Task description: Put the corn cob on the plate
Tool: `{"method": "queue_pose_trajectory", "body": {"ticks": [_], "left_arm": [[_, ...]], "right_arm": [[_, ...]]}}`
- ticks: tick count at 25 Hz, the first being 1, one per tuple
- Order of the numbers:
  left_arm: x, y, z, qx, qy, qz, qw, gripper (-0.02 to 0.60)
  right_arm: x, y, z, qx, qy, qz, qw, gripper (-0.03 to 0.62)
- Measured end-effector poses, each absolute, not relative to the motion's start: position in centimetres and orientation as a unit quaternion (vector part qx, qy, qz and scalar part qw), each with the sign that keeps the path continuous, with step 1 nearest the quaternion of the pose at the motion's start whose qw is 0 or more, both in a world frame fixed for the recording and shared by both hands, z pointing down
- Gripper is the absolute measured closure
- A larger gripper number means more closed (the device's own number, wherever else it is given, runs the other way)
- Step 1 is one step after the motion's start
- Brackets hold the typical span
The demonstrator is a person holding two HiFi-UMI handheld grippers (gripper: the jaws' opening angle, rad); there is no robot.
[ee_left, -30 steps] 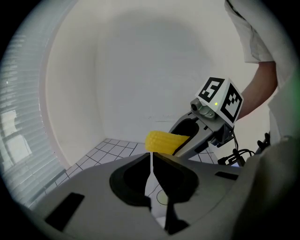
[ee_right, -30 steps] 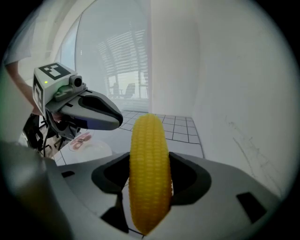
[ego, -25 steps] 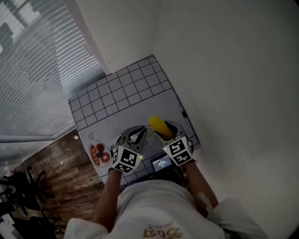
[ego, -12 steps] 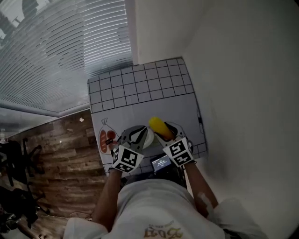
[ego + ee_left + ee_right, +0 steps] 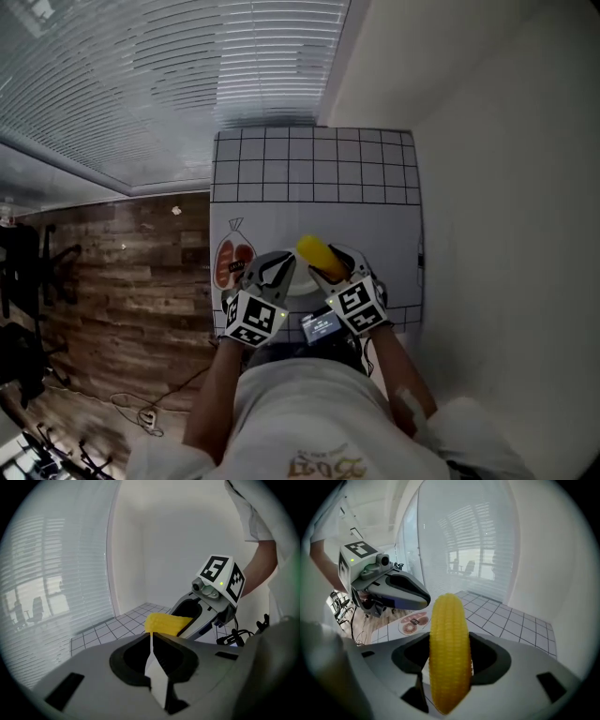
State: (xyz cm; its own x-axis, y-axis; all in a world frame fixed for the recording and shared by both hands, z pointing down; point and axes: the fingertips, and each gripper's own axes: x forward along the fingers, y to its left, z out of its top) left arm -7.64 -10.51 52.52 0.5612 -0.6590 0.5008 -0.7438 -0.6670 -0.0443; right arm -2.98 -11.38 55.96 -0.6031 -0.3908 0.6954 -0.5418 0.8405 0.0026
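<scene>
The corn cob was clamped between the 2 jaws of the right gripper, which were parted only by the cob's width. Its end stuck out past the jaw tips, above the near edge of the gridded table top. The left gripper was held just beside it over the same edge, its 2 jaws pressed together on nothing. A flat shape with red-brown markings lay on the table top's near left part.

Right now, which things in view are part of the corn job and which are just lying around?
Job:
corn cob, held in the right gripper
plate, rim pinched by the left gripper

Lying about:
packet of reddish food on the gridded table
dark cable at the table's edge
</scene>
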Motion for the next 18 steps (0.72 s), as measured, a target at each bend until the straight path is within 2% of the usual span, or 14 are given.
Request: {"method": "queue_pose_trajectory", "body": {"ticks": [18], "left_arm": [[-10.8,-8.8,55.3,0.859,-0.431,0.246,0.129,0.571]], "right_arm": [[-6.7,-10.1,58.0,0.169,-0.901,0.065,0.394,0.339]]}}
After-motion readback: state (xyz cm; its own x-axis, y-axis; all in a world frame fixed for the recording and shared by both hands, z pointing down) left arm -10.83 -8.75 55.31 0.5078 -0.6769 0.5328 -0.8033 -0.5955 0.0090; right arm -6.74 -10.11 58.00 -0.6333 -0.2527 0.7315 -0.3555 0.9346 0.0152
